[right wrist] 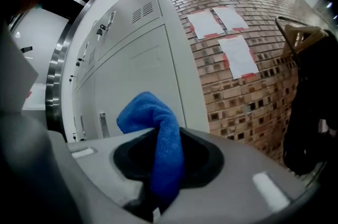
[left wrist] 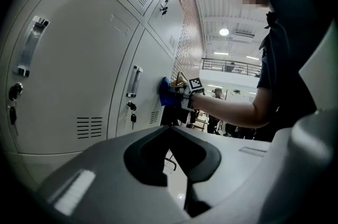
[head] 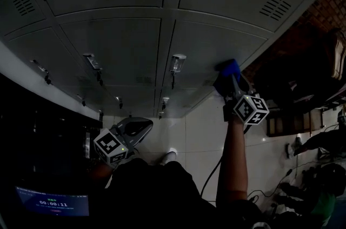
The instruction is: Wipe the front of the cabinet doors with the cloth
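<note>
Wiping step in hand, by the look of it. Right gripper [head: 231, 87] clamped on bunched blue cloth [head: 226, 72]. Cloth apparently pressed to cabinet door [head: 211, 44] at its outer edge, next to brick wall [right wrist: 248, 75]. Left gripper [head: 138, 128] low, well apart from the doors, jaws together, nothing between. Next move likely a sweep across the door face toward handle [left wrist: 134, 81]. Calls for even pressure, firm clamp, care around hanging key [left wrist: 132, 118].
</note>
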A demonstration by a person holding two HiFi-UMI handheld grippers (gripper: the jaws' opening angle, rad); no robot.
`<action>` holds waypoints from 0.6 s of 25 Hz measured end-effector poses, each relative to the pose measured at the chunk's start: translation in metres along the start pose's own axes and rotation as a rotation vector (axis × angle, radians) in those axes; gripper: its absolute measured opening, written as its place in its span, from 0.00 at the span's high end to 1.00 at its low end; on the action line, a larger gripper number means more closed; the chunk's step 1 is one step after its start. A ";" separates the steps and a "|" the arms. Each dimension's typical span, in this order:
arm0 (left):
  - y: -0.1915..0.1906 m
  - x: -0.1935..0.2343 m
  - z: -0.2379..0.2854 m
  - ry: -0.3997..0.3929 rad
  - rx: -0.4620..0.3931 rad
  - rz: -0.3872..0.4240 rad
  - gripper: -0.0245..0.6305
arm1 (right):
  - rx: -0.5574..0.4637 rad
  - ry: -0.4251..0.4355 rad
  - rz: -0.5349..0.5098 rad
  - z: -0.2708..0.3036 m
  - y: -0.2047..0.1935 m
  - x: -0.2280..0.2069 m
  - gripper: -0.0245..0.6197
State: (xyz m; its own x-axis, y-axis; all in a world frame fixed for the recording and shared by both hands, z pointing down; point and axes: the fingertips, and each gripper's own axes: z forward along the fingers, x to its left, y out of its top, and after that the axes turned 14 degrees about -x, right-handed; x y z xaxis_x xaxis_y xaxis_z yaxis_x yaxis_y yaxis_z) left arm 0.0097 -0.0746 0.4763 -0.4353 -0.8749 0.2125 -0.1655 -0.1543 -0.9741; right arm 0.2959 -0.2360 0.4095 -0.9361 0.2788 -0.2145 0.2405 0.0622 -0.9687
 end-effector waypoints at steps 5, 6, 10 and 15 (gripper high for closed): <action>-0.001 -0.005 0.003 -0.005 0.003 -0.001 0.96 | -0.014 -0.059 -0.004 -0.011 0.005 -0.027 0.83; -0.002 -0.005 0.002 -0.005 0.005 -0.001 0.96 | -0.018 -0.073 -0.004 -0.013 0.006 -0.031 0.83; -0.002 -0.007 -0.005 0.002 0.012 -0.001 0.96 | -0.022 -0.122 -0.024 -0.019 0.004 -0.044 0.83; -0.004 -0.006 -0.018 0.007 0.024 -0.002 0.96 | -0.042 -0.122 -0.009 -0.028 0.001 -0.031 0.83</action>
State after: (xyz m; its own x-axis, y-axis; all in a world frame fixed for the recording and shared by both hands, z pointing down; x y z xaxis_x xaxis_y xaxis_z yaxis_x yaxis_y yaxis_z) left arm -0.0031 -0.0601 0.4799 -0.4413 -0.8713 0.2149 -0.1455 -0.1669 -0.9752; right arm 0.3320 -0.2179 0.4181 -0.9621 0.1590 -0.2216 0.2396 0.1050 -0.9652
